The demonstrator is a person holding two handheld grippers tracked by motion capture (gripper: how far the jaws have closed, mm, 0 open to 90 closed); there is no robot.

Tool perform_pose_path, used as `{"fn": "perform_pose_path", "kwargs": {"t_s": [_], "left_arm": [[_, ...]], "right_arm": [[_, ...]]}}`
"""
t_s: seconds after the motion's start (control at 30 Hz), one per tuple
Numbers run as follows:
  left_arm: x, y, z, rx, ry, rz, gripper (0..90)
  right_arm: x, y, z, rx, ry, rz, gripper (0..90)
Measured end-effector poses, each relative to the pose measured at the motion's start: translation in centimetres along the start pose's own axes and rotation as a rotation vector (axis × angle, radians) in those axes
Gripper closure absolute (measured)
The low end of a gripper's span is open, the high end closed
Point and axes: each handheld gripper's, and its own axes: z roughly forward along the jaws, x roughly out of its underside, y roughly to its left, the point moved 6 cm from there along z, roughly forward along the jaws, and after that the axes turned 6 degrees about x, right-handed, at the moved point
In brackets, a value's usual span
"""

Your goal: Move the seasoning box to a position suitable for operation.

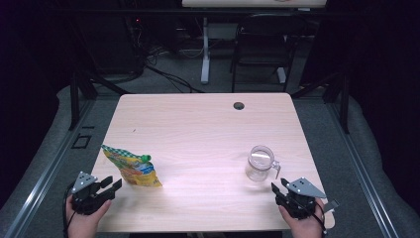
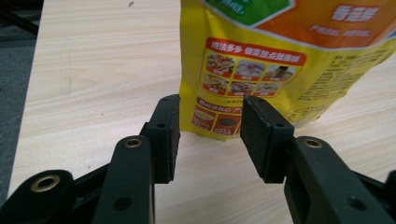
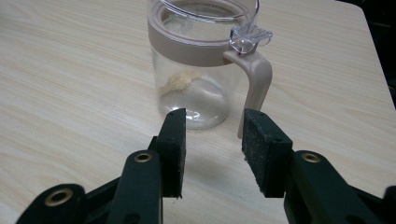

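My L gripper [image 1: 110, 187] sat at the near-left edge of the pale wooden table [image 1: 198, 124], jaws apart w/ nothing between them, pointed at the yellow plastic spouted pouch w/ green cap [image 1: 131, 166], which lay flat just ahead, near but not touching. My R gripper [image 1: 277, 187] at the near-right edge was likewise agape & empty, aimed at the clear glass jar w/ beige plastic collar & handle [image 1: 259, 163], upright just beyond the tips, handle toward the R side. Pouch & jar were well apart.
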Motion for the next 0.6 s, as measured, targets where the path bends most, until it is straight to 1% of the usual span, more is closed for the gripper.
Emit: {"fn": "perform_pose_path", "kwargs": {"t_s": [0.03,0.07,0.1,0.13,0.17,0.2,0.23,0.3,0.37,0.4,0.43,0.47,0.5,0.53,0.57,0.6], "left_arm": [[-0.1,-0.2,-0.1,0.012,-0.017,-0.008,58.3],[-0.1,-0.2,-0.1,0.012,-0.017,-0.008,58.5],[0.1,-0.5,0.0,0.020,-0.008,-0.006,58.7],[0.1,-0.5,0.0,0.020,-0.008,-0.006,59.0],[0.1,-0.7,0.0,0.023,0.003,-0.003,59.0],[0.1,-0.8,0.2,0.033,0.002,-0.002,59.7],[0.2,-1.2,0.2,0.047,0.008,0.002,61.2],[0.2,-1.4,0.3,0.048,0.007,0.005,61.5],[0.3,-2.0,0.3,0.060,0.013,0.019,61.8],[0.3,-2.0,0.3,0.060,0.013,0.019,61.8],[0.4,-2.4,0.2,0.060,0.016,0.032,61.8],[0.4,-2.4,0.2,0.060,0.016,0.032,61.8],[0.5,-2.8,0.1,0.064,0.017,0.039,62.0],[0.6,-2.9,0.1,0.067,0.021,0.041,62.1],[0.7,-3.1,0.0,0.070,0.023,0.044,62.2],[0.7,-3.1,0.0,0.070,0.023,0.044,62.3]], "right_arm": [[0.0,0.0,0.1,0.008,0.006,-0.007,59.5],[0.1,-0.1,0.2,0.008,0.006,-0.012,59.3],[0.1,-0.1,0.4,0.011,0.005,-0.006,58.9],[0.1,-0.1,0.4,0.011,0.005,-0.006,58.9],[0.1,-0.1,0.5,0.011,0.009,-0.007,58.4],[0.1,-0.2,0.7,0.019,0.010,-0.013,58.0],[0.1,-0.3,1.2,0.033,0.011,-0.023,57.4],[0.0,-0.4,1.5,0.038,0.014,-0.026,57.3],[-0.2,-0.8,2.3,0.048,0.020,-0.013,57.3],[-0.2,-0.8,2.3,0.048,0.020,-0.013,57.3],[-0.2,-0.9,2.8,0.050,0.025,-0.007,57.5],[-0.3,-1.0,2.9,0.055,0.032,-0.011,57.8],[-0.3,-1.1,3.0,0.063,0.037,-0.013,58.4],[-0.5,-1.2,3.2,0.063,0.035,-0.004,59.1],[-0.6,-1.4,3.3,0.074,0.039,-0.005,59.4],[-0.6,-1.4,3.3,0.074,0.039,-0.005,59.4]]}}
